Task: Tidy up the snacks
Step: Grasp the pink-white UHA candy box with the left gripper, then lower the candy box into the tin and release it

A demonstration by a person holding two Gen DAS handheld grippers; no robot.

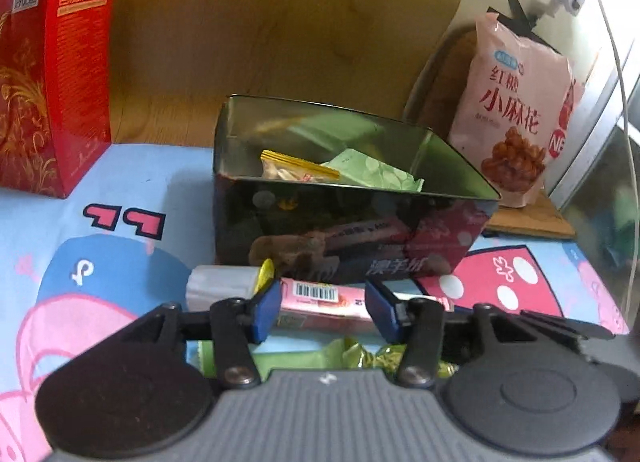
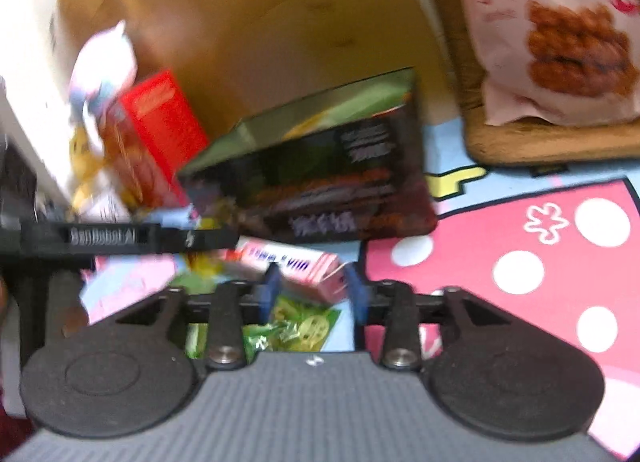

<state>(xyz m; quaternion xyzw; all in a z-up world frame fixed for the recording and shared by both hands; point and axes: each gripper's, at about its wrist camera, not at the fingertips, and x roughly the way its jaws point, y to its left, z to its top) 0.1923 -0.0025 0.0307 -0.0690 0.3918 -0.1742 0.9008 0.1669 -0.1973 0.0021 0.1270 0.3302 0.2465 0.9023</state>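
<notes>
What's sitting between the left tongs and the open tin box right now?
A pink snack bar with a barcode lies crosswise between the left tongs and the tin box, shown in the left wrist view; a silver wrapped packet lies beside it.

Pink snack bar (image 1: 320,299) flat before open tin (image 1: 340,217)

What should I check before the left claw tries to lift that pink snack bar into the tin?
1. Left claw straddles the pink snack bar: ok, open, one finger either side.
2. Fingers touching the bar: cannot tell.
3. Tin open, with room inside: ok; only a yellow packet and a green packet lie within.
4. Path to the tin: not ok for a straight push; its front wall stands right behind the bar, so lift first.
5. Right claw out of the way: not ok; it sits open near the same bar.
6. Right view sharpness: not ok, blurred.
</notes>
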